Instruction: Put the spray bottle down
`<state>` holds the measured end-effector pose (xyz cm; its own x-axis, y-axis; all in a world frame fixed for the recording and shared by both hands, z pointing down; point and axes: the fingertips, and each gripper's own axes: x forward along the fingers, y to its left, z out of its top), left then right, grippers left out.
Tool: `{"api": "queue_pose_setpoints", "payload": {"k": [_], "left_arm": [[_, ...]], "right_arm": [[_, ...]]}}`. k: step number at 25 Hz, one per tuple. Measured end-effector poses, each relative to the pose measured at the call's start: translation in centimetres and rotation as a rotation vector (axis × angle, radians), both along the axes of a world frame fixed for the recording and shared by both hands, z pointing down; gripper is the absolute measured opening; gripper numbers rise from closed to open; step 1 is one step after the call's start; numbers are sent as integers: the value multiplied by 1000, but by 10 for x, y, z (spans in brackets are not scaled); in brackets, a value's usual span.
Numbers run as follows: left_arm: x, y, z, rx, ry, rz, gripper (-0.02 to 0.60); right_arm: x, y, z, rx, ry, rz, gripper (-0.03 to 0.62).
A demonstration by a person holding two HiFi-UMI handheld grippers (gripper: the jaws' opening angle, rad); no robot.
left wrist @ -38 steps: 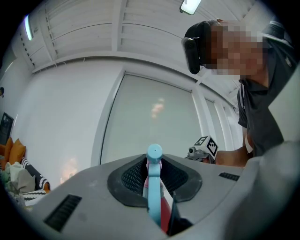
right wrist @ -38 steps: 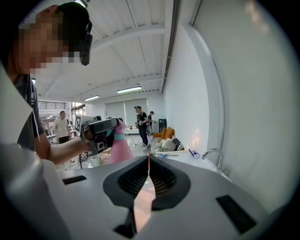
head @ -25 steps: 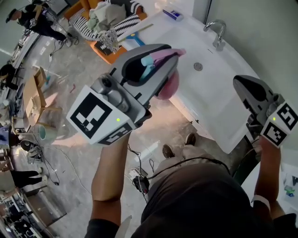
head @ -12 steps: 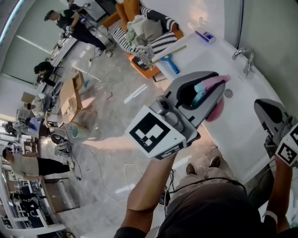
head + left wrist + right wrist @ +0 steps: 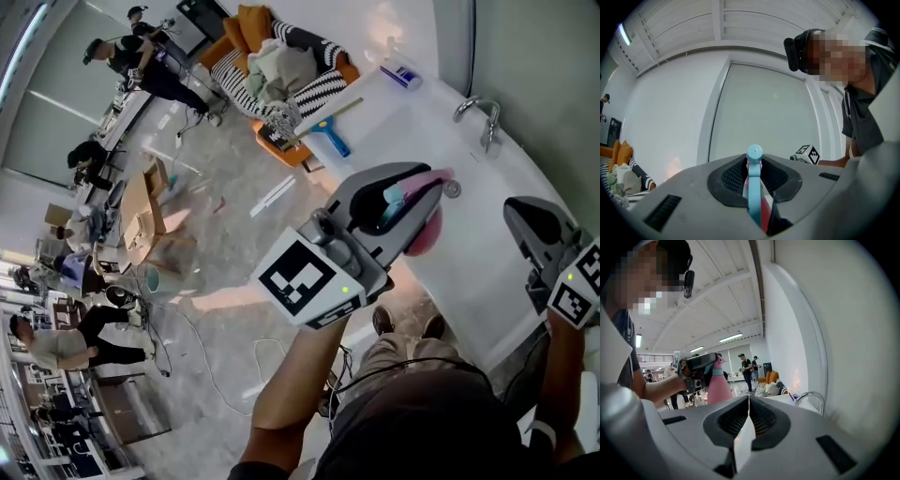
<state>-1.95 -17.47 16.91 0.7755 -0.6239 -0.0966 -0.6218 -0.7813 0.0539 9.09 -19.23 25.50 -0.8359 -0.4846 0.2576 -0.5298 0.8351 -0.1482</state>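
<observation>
A pink spray bottle (image 5: 427, 232) with a light-blue spray head hangs from my left gripper (image 5: 424, 190), which is shut on its neck. The bottle is in the air above the near rim of the white bathtub (image 5: 487, 262). In the left gripper view the blue spray head (image 5: 753, 192) is pinched between the jaws. The right gripper view shows the pink bottle (image 5: 718, 384) upright under the left gripper (image 5: 710, 363). My right gripper (image 5: 518, 214) hovers over the tub at the right, shut with nothing in it (image 5: 749, 401).
A chrome faucet (image 5: 483, 117) stands on the tub's far rim, with a drain fitting (image 5: 453, 189) below it. A tube (image 5: 401, 75) and a blue squeegee (image 5: 330, 139) lie on the tub's far end. An orange sofa (image 5: 291, 61) and several people are across the floor.
The left gripper with the bottle has moved right, from over the floor to the tub's rim. The right gripper shifted slightly. Both stay shut.
</observation>
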Motion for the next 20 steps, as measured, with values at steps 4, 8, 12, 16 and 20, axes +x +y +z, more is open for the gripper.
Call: {"api": "queue_pose_setpoints", "payload": {"k": [4, 8, 12, 16, 20], "left_arm": [[-7, -1, -3, 3, 20, 46, 64], [-21, -7, -11, 16, 23, 94, 64], [-30, -13, -5, 26, 44, 132, 64], [-46, -19, -2, 36, 66, 158, 64], [-67, -32, -5, 90, 31, 128, 64]], "right_arm": [[-2, 6, -5, 2, 16, 46, 9], [-16, 7, -16, 14, 33, 83, 9], [-23, 10, -11, 6, 73, 121, 9], [-39, 13, -10, 9, 103, 146, 9], [-60, 6, -7, 66, 102, 152, 9]]}}
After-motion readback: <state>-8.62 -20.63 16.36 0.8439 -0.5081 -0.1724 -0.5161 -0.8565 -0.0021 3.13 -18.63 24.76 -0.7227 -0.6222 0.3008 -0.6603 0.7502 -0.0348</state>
